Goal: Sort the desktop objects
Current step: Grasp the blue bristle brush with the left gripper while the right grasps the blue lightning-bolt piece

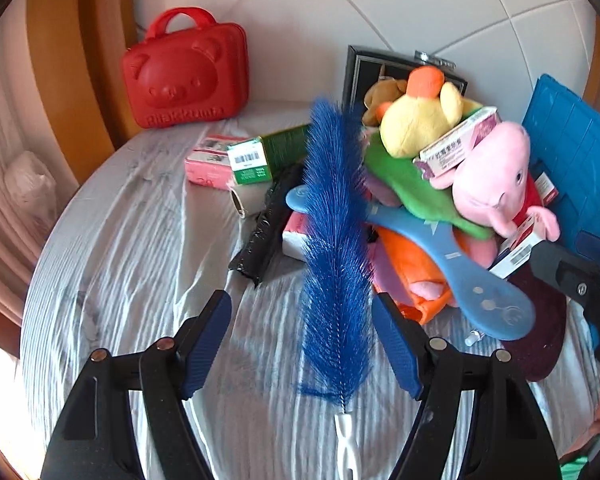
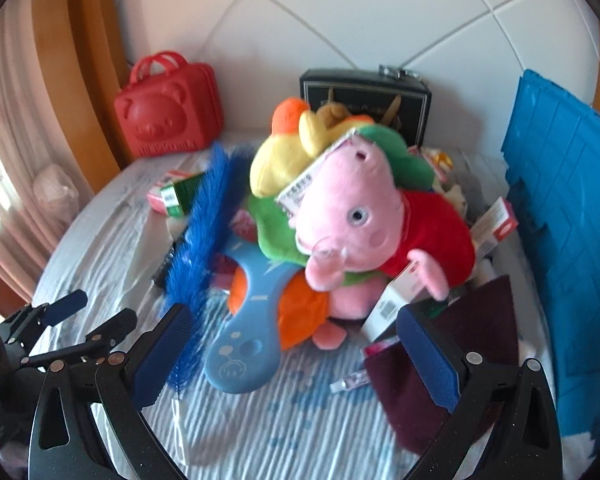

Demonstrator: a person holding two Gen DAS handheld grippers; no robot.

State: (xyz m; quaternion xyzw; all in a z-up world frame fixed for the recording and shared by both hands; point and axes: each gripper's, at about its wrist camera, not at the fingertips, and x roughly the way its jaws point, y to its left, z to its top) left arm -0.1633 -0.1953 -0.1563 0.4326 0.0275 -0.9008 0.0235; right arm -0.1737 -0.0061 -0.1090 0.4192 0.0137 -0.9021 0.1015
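Note:
A pile of objects lies on a pale striped bed sheet. A blue bristle brush with a white handle lies lengthwise between the fingers of my open left gripper. Behind it sit a pink pig plush, a yellow duck plush, a green plush, an orange plush and a blue hairbrush. My right gripper is open and empty, low in front of the hairbrush and the pig plush. The left gripper shows at left in the right wrist view.
A red bear case stands at the back left and a black box behind the pile. A blue crate stands at right. Green and pink boxes, a black packet and a maroon cloth lie around the pile.

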